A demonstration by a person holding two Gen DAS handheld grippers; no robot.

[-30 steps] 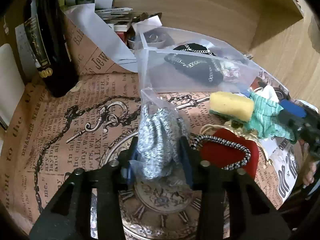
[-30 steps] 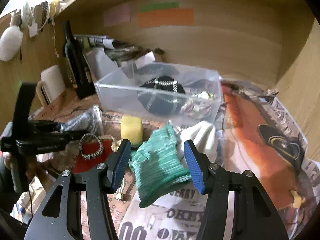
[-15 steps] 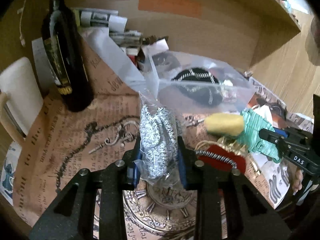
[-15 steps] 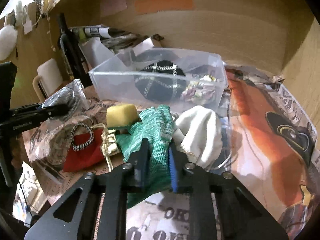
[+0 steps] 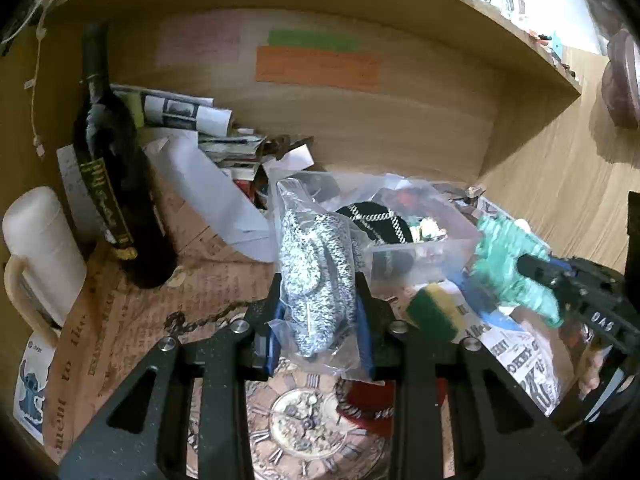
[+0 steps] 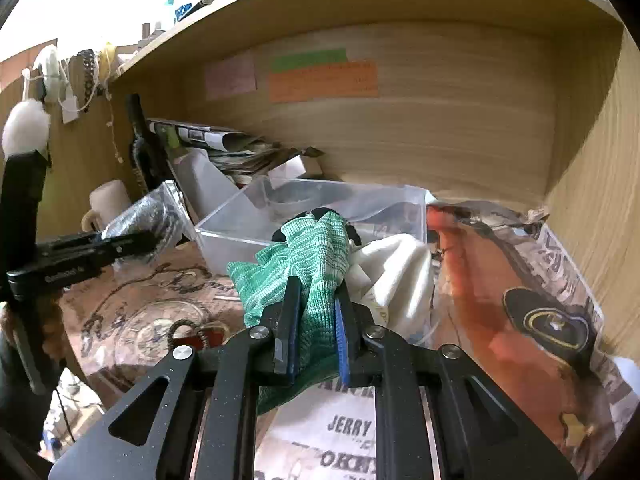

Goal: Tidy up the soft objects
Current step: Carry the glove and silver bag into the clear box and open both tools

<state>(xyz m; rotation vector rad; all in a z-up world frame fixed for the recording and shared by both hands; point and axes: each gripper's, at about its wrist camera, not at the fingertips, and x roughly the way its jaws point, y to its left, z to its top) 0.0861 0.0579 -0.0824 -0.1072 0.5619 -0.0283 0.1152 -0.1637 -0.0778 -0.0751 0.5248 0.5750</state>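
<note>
The left gripper [image 5: 320, 312] was clamped on a clear plastic bag [image 5: 316, 276] stuffed w/ speckled grey-and-white knit, held up off the desk just in front of the clear plastic bin [image 5: 424, 256]. The right gripper [image 6: 316, 316] had its blue-padded fingers [image 6: 342, 340] pinched on a green ribbed knit cloth [image 6: 296, 264], which bunched up above the fingers and hung below them, near the bin's front wall [image 6: 240, 244].

Around them: a dark wine bottle [image 5: 112, 184] w/ a gold-lettered label stood upright at the left, a white cylindrical mug [image 5: 40, 248] w/ a pale handle beside it. Rolled papers and a messy stack of magazines [image 5: 192, 120] sat behind, against the wooden back panel, which carried orange [image 5: 316, 68], green and pink sticky notes. A yellow-and-green sponge [image 5: 436, 308] showed between the two grippers, low in front of the bin. A red pouch [image 5: 368, 404] trimmed w/ a beaded loop lay partly under the left gripper. Inside the bin was a black item crossed by silvery chain [image 5: 376, 220]; its exact shape was hard to make out through the cloudy wall.

A soft white cloth [image 6: 396, 272] lay crumpled beside the green one, touching it on the right. The desk was covered w/ newsprint-style paper [image 5: 132, 320], printed w/ a clock face and keys, glossy and crinkled toward the right.
</note>
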